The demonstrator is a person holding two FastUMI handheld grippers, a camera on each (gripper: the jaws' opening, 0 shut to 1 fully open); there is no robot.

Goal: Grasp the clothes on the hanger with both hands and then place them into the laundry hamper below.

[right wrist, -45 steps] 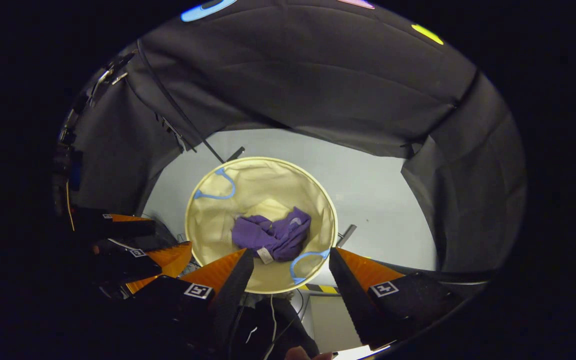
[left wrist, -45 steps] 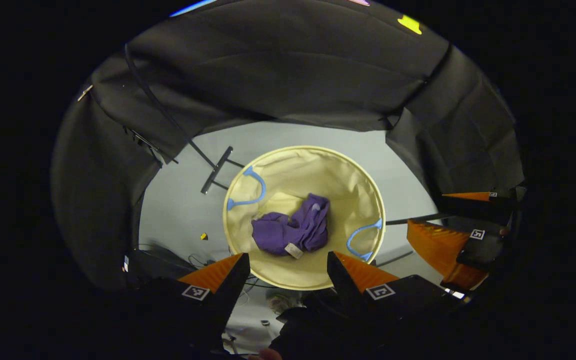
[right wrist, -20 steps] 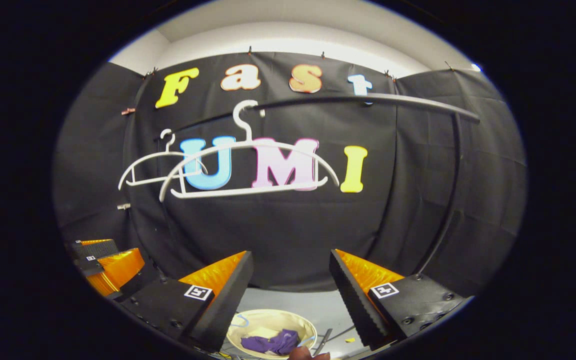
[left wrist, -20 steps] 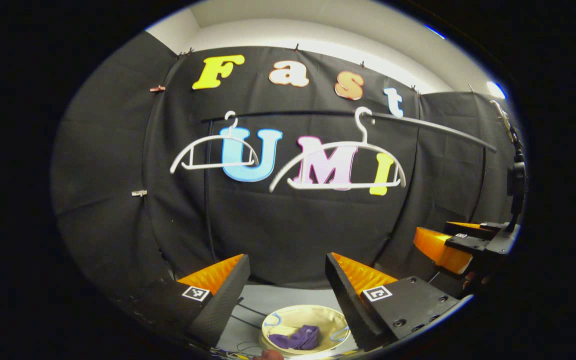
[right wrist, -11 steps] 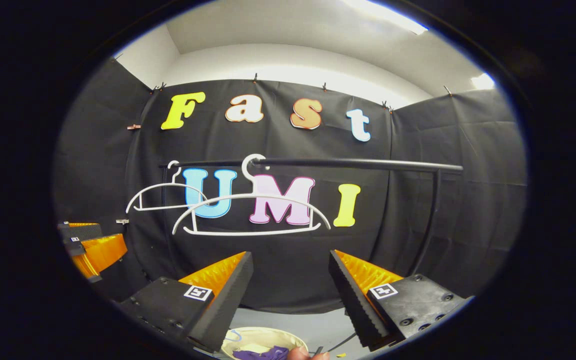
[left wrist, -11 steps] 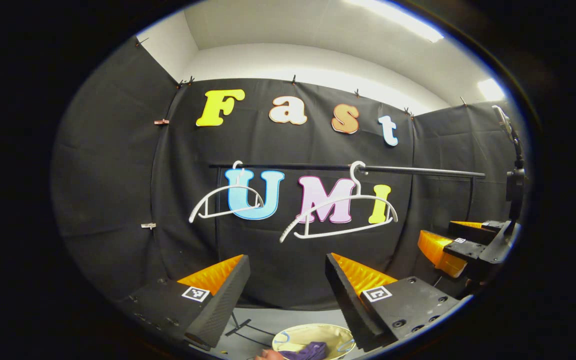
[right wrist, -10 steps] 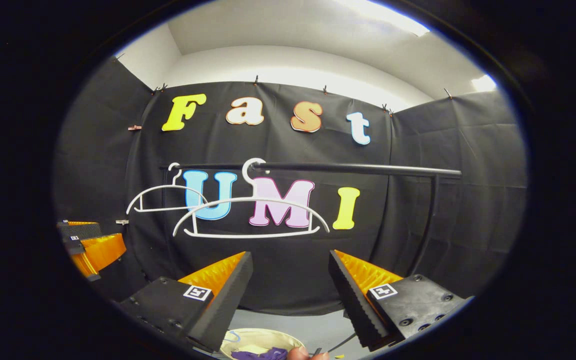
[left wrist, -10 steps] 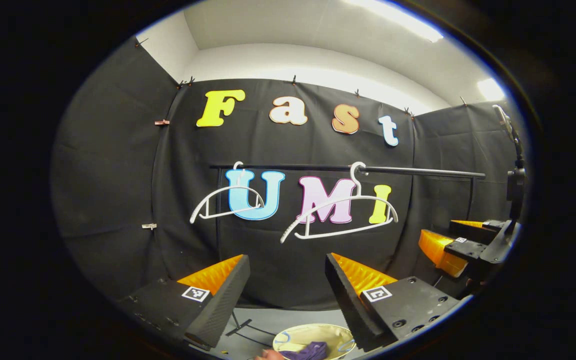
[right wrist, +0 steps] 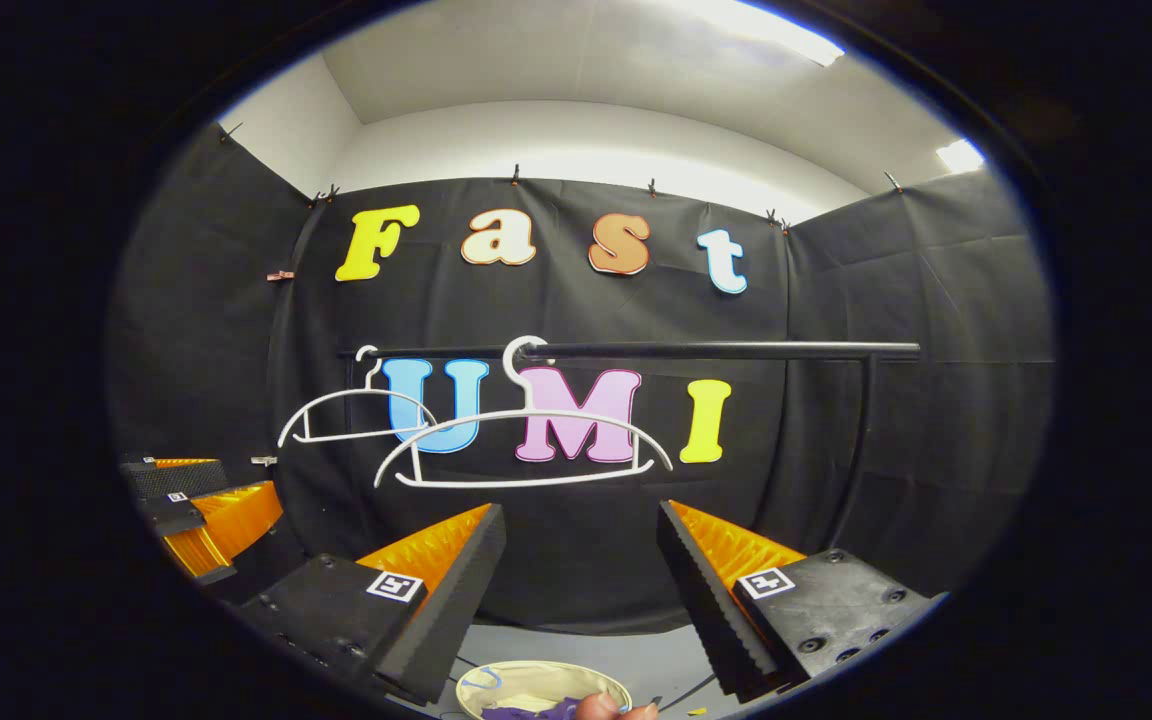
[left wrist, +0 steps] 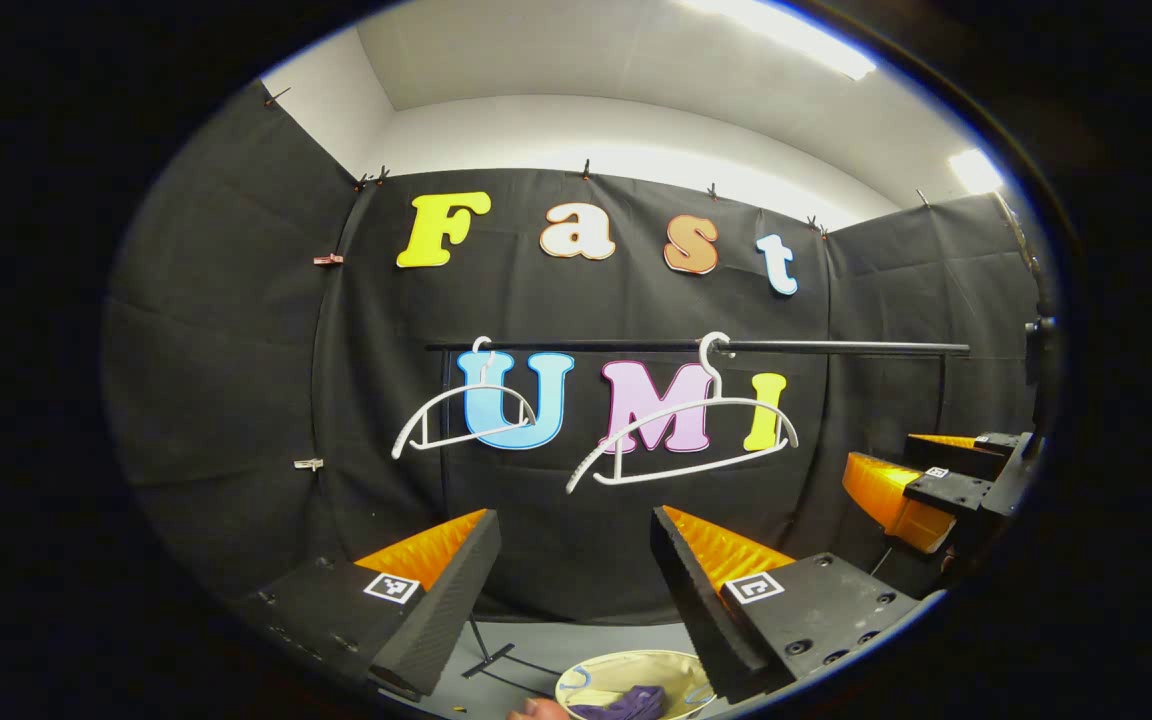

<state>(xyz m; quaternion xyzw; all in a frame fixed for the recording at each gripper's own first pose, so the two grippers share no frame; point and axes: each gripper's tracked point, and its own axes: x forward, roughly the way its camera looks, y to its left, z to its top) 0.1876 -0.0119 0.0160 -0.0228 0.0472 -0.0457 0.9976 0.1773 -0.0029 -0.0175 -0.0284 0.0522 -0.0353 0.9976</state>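
Observation:
A purple garment lies crumpled inside the cream laundry hamper on the floor, low in the left gripper view. The same hamper with the garment sits at the bottom of the right gripper view. Two bare white hangers hang on the black rail. My left gripper is open and holds nothing, raised level and facing the rail. My right gripper is open too, with nothing in it. The right gripper also shows at the right of the left gripper view.
The rail's black upright post stands at the right and its foot bar lies on the grey floor beside the hamper. A fingertip pokes in at the bottom edge. Black cloth walls close in on three sides.
Both grippers have swung up from looking down into the hamper to facing the rail. The nearer hanger has been swaying. In the last half second the views only crept upward a little.

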